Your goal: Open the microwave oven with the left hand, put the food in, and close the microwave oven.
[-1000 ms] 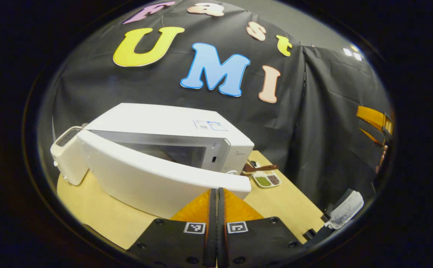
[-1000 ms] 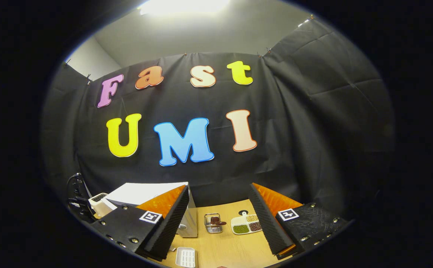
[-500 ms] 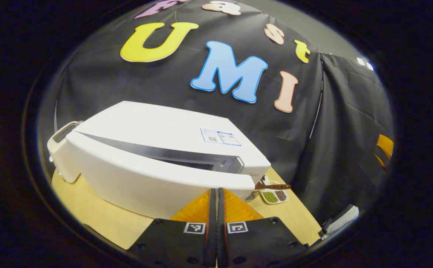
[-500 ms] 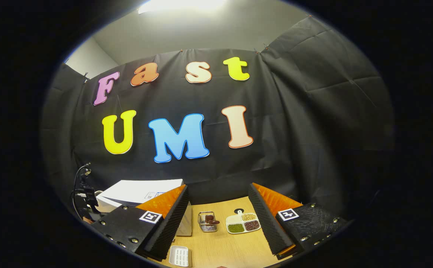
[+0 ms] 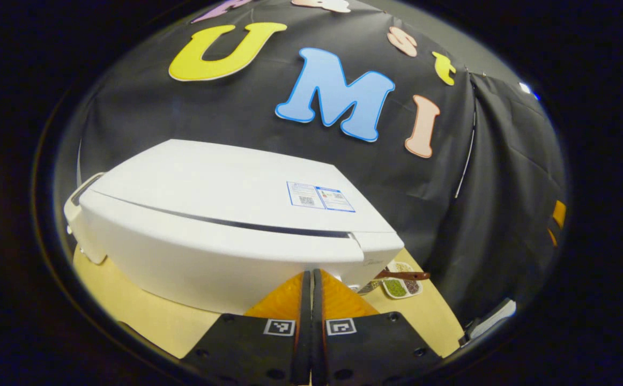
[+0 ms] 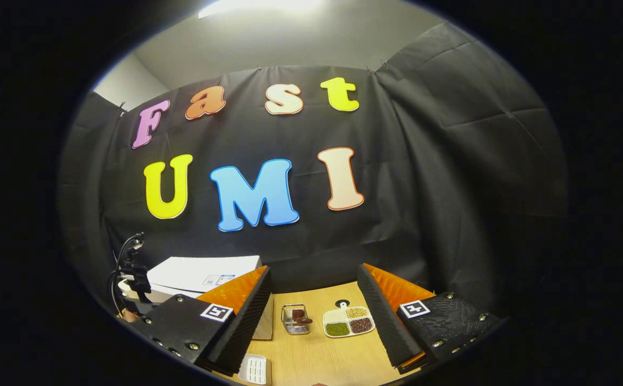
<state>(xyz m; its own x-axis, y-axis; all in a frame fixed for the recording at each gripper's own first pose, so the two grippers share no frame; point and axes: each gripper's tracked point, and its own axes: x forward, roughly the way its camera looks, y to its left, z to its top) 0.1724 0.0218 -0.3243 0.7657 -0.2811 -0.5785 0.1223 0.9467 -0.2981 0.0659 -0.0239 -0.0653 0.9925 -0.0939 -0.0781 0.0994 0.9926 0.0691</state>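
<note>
The white microwave [image 5: 225, 193] stands on the wooden table [image 5: 145, 321]. Its door [image 5: 193, 262] lies against the body, with only a thin dark seam along its top. My left gripper [image 5: 310, 276] is shut with nothing between the fingers, and its tips touch the door's front near the right end. In the right gripper view the microwave [image 6: 204, 271] sits low at the left. My right gripper [image 6: 314, 269] hangs open above the table with nothing in it.
A white toaster [image 5: 78, 214] stands left of the microwave. Right of it are a wire basket [image 6: 294, 319] and a divided dish of beans [image 6: 348, 320]. A small white tray [image 6: 252, 369] lies near the front edge. The booth's black cloth closes the back and right.
The microwave door has swung from partly open to against the body, with my left gripper following it inward. The right gripper has drifted slightly and stays open.
</note>
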